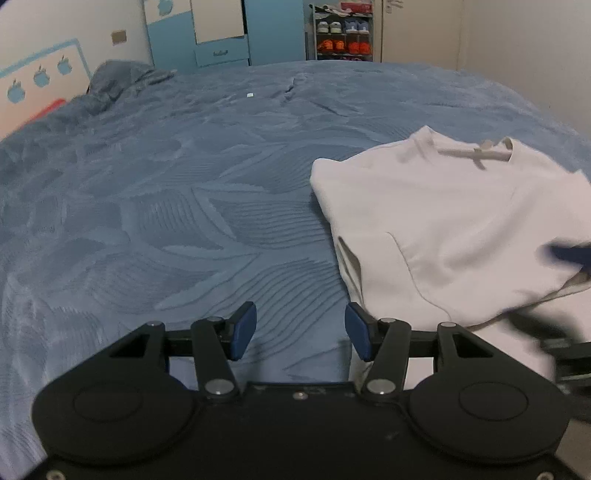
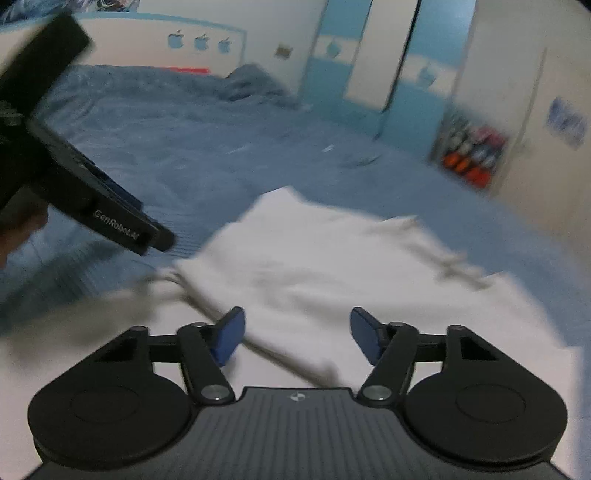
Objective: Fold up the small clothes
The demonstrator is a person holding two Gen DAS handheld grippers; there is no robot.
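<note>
Left gripper [image 1: 300, 332]: jaws spread wide, nothing between the blue pads [image 1: 243, 330]; it hangs over the blue bedspread [image 1: 166, 206], just beside the left edge of the white garment [image 1: 443, 229], not touching it as far as the left wrist view shows.

Right gripper [image 2: 297, 336]: jaws likewise parted, empty; it is positioned above the white garment [image 2: 332, 266], with a folded hem line running between and below its fingers; contact with the cloth cannot be determined because the right wrist view is motion-blurred.

White garment: lies on the bedspread towards the near right part of the bed; collar and neck label point to the far side; one layer is doubled over the body, forming a raised fold edge across the near portion; a chest pocket seam is visible.

The bedspread carries a raised leaf pattern; a rumpled blue pillow [image 1: 122, 79] sits at the far left corner by the headboard [image 1: 40, 79]; a shoe rack [image 1: 341, 33] stands beyond the far edge of the bed, beside a blue wardrobe [image 1: 229, 33].

In the right wrist view the left gripper's body [image 2: 110, 218] appears at the left, held by a hand [image 2: 18, 229].
</note>
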